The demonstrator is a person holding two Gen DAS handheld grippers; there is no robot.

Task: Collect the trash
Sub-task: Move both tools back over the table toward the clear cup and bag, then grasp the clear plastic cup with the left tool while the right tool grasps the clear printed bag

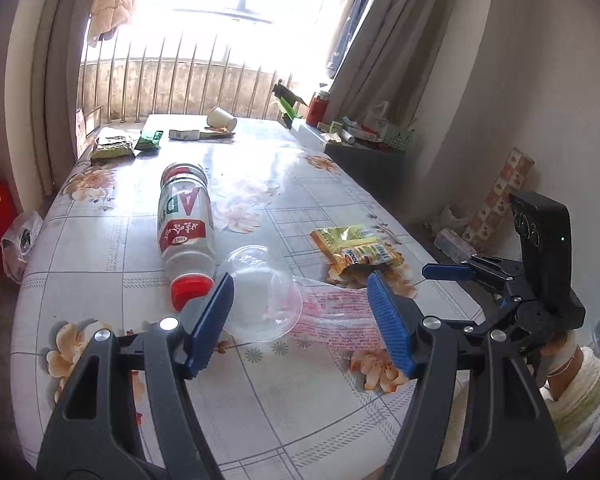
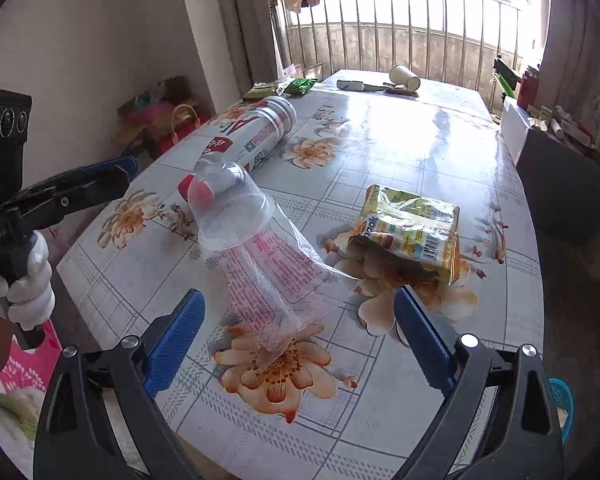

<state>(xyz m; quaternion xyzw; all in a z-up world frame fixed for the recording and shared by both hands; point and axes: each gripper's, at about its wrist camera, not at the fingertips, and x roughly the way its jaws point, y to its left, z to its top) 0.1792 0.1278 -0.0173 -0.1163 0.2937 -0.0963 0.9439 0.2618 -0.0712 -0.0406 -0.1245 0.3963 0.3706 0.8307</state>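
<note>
We see both claws, left claw (image 1: 300, 312) and right claw (image 2: 298, 338), spread wide and gripping nothing above the floral surface (image 1: 320, 408). The toppled white bottle (image 1: 184, 220) shows large letters "AD"; the yellow snack packet (image 2: 412, 232) reads partly "pak".

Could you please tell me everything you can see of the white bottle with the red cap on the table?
The bottle is white plastic with a red screw cap, closed, and a red and green printed label bearing large letters. It lies on its side on the flowered tablecloth, cap toward the near edge, base toward the window. A clear plastic cup lies right beside the cap; whether they touch is unclear. Neither gripper touches the bottle.
</note>
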